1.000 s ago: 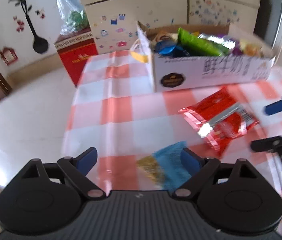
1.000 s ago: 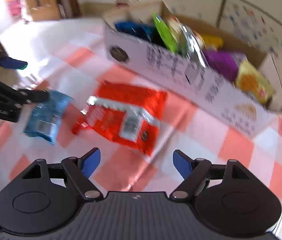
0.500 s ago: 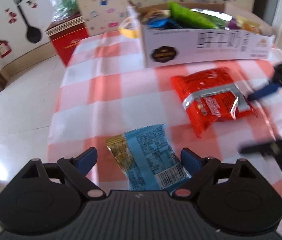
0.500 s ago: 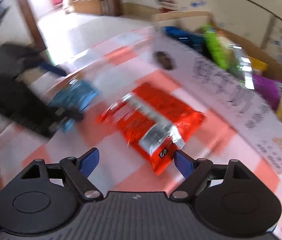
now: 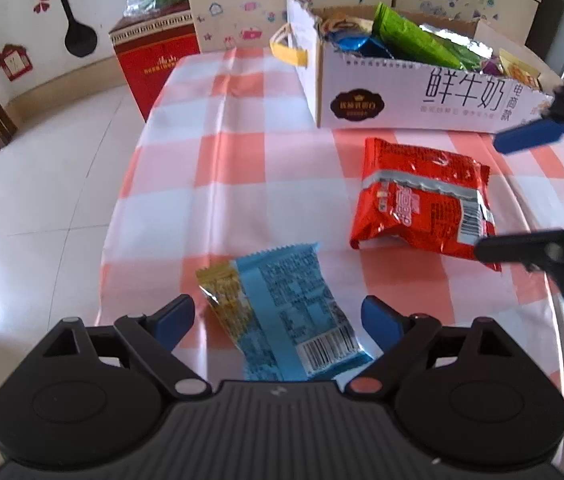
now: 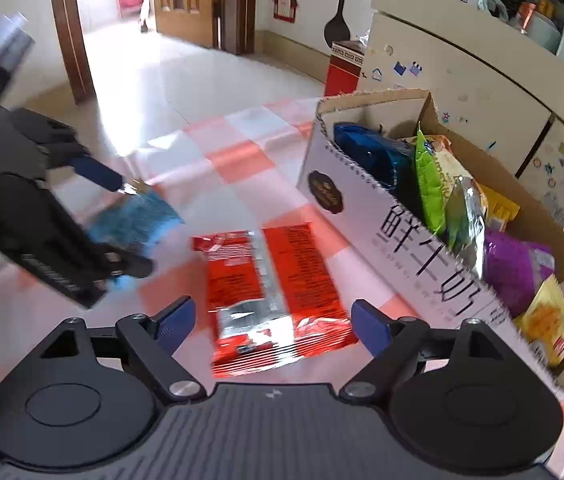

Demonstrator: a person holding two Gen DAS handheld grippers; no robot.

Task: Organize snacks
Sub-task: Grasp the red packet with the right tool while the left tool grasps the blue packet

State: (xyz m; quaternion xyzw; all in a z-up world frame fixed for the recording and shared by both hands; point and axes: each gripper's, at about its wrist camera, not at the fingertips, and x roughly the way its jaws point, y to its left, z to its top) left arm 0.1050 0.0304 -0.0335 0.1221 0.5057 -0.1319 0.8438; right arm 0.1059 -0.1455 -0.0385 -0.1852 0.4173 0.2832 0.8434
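Both hand-held grippers have closed in — left (image 5: 278, 316) straddling blue packet (image 5: 289, 320), right (image 6: 274, 320) red (image 6: 270, 292) — jaws wide, empty.

I saw a red gift box (image 5: 156, 70) on the tiled floor (image 5: 42, 184), a vase sticker (image 6: 337, 20) on the wall, and wooden doors (image 6: 186, 0) beyond.

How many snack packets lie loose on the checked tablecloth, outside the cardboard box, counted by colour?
Red foil snack packet: 1
Blue and yellow snack packet: 1
Total: 2
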